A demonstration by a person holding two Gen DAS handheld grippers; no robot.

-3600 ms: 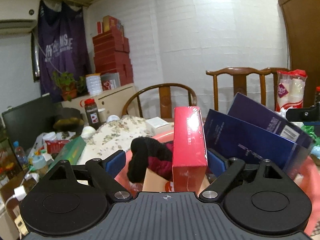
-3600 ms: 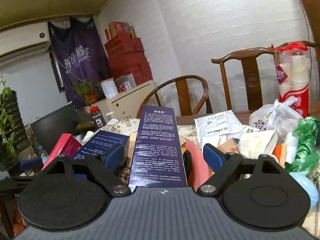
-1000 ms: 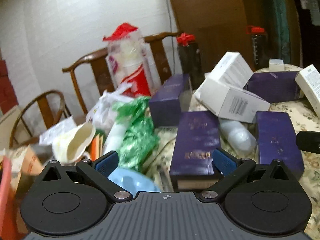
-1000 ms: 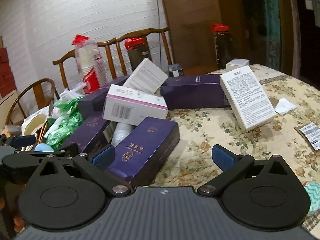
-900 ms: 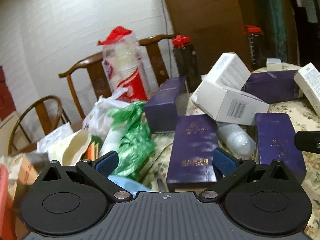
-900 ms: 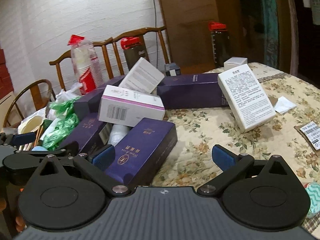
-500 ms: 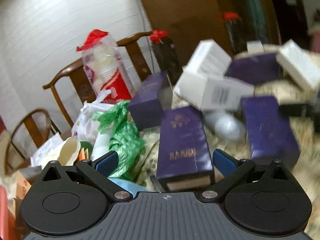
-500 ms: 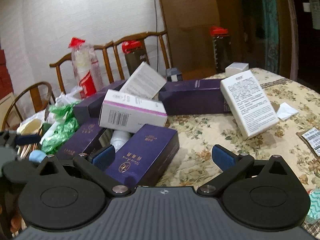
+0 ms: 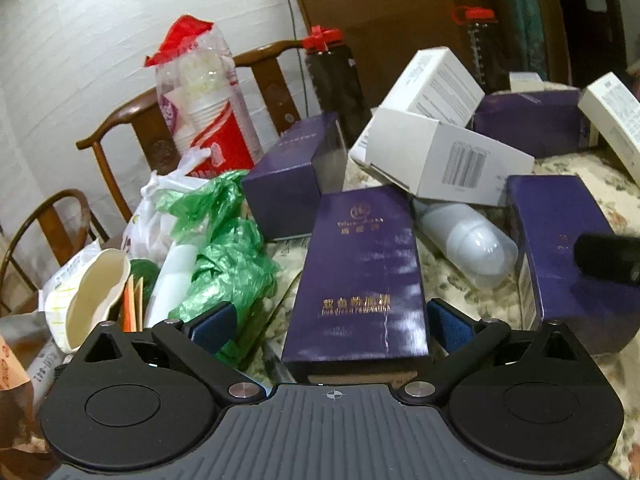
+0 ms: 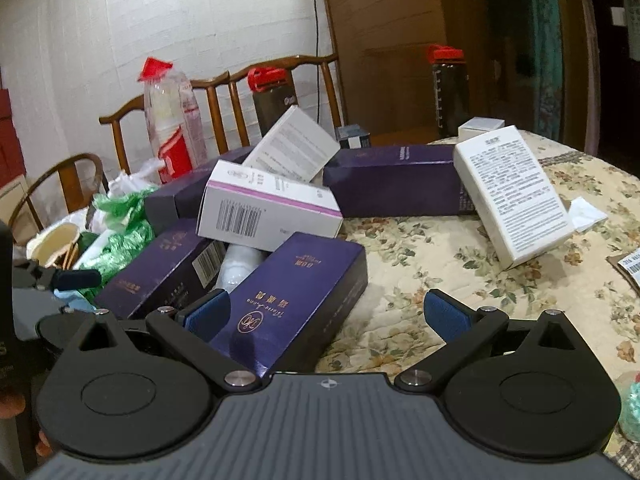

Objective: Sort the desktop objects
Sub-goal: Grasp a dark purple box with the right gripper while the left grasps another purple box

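Observation:
A pile of purple and white boxes lies on a floral tablecloth (image 10: 460, 276). My left gripper (image 9: 332, 320) is open, its fingers either side of the near end of a flat purple box (image 9: 360, 280). My right gripper (image 10: 326, 314) is open, with its left finger beside another purple box (image 10: 296, 292) that lies between the fingers. A white barcode box (image 10: 264, 210) rests on top of the purple boxes, and it also shows in the left wrist view (image 9: 448, 160). A white bottle (image 9: 468, 240) lies between the two purple boxes.
A green plastic bag (image 9: 224, 248), a sleeve of paper cups (image 9: 204, 96) and a cream cup (image 9: 96, 300) crowd the left side. Wooden chairs (image 10: 224, 96) and dark bottles (image 10: 450, 88) stand behind. A white box (image 10: 512, 192) leans at right.
Both grippers have swung away from the red basin with the red and blue boxes, and are empty. In the last second the left gripper has moved closer over the flat purple box.

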